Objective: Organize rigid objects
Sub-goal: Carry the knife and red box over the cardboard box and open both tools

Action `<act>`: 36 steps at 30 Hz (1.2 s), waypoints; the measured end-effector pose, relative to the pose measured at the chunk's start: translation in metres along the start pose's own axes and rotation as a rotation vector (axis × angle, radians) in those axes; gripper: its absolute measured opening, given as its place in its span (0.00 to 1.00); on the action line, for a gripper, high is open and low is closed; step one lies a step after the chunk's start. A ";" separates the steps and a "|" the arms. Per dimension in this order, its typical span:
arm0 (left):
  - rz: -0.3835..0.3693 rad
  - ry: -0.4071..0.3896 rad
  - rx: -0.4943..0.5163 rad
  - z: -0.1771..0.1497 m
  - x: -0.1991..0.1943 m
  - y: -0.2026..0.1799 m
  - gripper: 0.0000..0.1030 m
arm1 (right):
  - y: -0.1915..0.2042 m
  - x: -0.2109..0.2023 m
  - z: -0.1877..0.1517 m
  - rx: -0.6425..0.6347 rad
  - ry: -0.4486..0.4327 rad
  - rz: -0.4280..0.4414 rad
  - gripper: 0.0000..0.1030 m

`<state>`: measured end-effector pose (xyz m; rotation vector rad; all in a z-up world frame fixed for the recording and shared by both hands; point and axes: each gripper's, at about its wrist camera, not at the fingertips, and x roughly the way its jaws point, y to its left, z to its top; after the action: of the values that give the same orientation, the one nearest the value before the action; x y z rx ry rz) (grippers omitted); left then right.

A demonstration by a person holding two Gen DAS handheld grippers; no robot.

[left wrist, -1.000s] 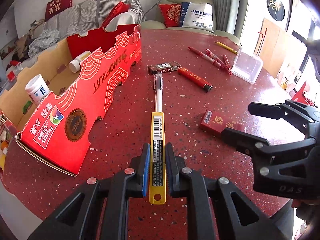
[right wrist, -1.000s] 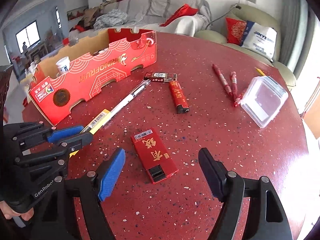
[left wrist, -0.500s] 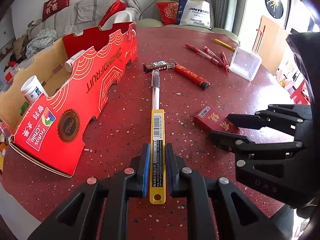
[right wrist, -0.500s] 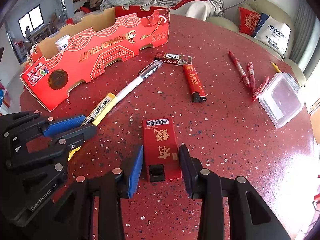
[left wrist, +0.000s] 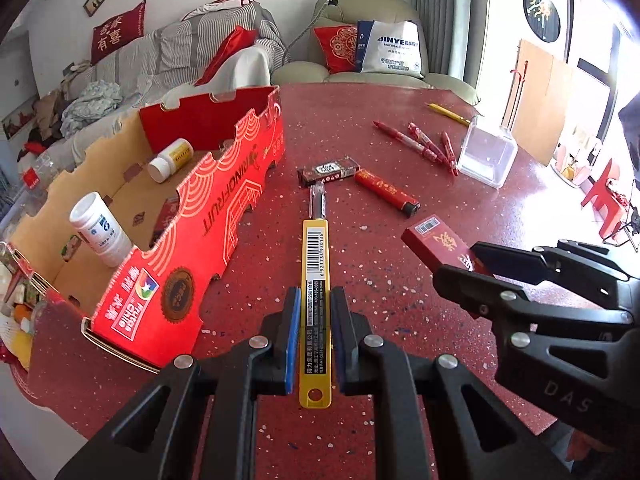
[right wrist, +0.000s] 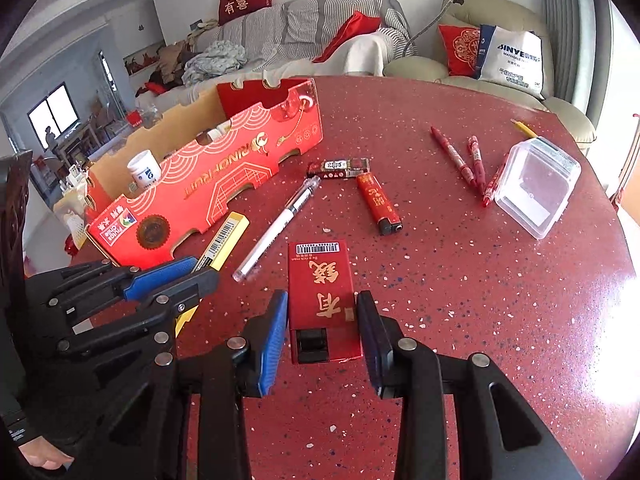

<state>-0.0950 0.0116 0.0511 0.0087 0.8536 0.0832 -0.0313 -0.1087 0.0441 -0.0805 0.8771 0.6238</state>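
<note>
My left gripper (left wrist: 314, 334) is shut on a flat yellow barcoded case (left wrist: 315, 300), lifted above the red table; it also shows in the right wrist view (right wrist: 222, 242). My right gripper (right wrist: 322, 336) is shut on a red box with gold characters (right wrist: 322, 300), also seen in the left wrist view (left wrist: 440, 240). A white pen (right wrist: 280, 226) lies on the table between them. The red cardboard box (left wrist: 208, 216) stands at left, holding two white bottles (left wrist: 102, 230).
A red lighter (right wrist: 378, 204) and a dark small pack (right wrist: 338, 168) lie mid-table. Several red pens (right wrist: 466, 164), a yellow pencil (right wrist: 524, 128) and a clear plastic container (right wrist: 536, 186) sit at the right. Sofas stand behind the table.
My right gripper closed on the red box. My left gripper lifted the yellow case off the pen and moved it left toward the cardboard box; both grippers rose.
</note>
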 end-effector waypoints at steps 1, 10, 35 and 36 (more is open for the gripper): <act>0.004 -0.009 -0.001 0.003 -0.003 0.002 0.15 | 0.001 -0.003 0.002 0.003 -0.009 0.003 0.35; 0.040 -0.063 -0.031 0.020 -0.026 0.025 0.15 | 0.017 -0.022 0.025 -0.002 -0.083 0.037 0.35; 0.161 -0.097 -0.144 0.043 -0.036 0.128 0.15 | 0.105 0.002 0.101 -0.119 -0.145 0.134 0.36; 0.164 -0.095 -0.146 0.043 -0.035 0.132 0.15 | 0.107 0.006 0.103 -0.121 -0.144 0.135 0.36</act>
<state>-0.0948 0.1414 0.1111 -0.0540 0.7489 0.2972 -0.0154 0.0142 0.1262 -0.0849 0.7088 0.7997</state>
